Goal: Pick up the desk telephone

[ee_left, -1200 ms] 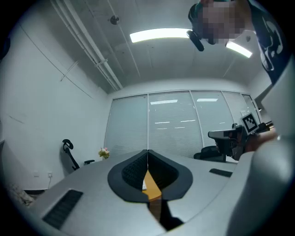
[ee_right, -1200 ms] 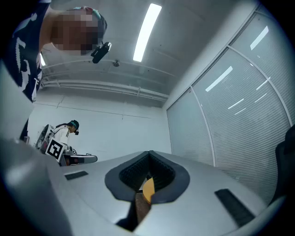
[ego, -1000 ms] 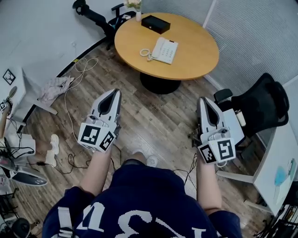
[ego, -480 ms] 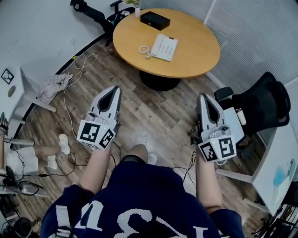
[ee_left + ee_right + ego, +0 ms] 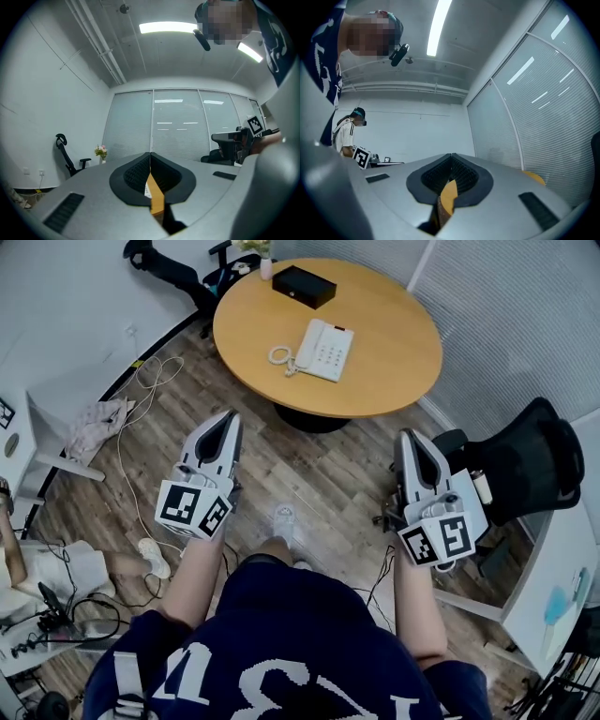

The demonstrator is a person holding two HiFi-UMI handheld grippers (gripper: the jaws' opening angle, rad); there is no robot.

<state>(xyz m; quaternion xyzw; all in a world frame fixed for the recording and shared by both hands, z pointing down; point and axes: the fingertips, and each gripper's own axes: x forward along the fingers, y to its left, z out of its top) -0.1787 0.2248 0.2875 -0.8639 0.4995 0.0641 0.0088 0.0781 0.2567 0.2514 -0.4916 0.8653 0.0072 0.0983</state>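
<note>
Holds the left gripper (image 5: 230, 418) at ten o'clock and the right gripper (image 5: 409, 437) at two o'clock over the wooden floor (image 5: 309, 474), each with fingers pressed together tip to tip, gripping nothing. Looks down on the desk telephone (image 5: 321, 349) at twelve o'clock, lying on the round table (image 5: 394, 371), well apart from both, black box (image 5: 303, 286) at its eleven o'clock

Desk telephone (image 5: 321, 349): key labels too small for me to read.
Tabletop (image 5: 156, 199): only a sliver shows past my left fingers (image 5: 133, 176).
Black box (image 5: 303, 285): contents hidden.
White desk (image 5: 553, 577): cut off by the edge.
</note>
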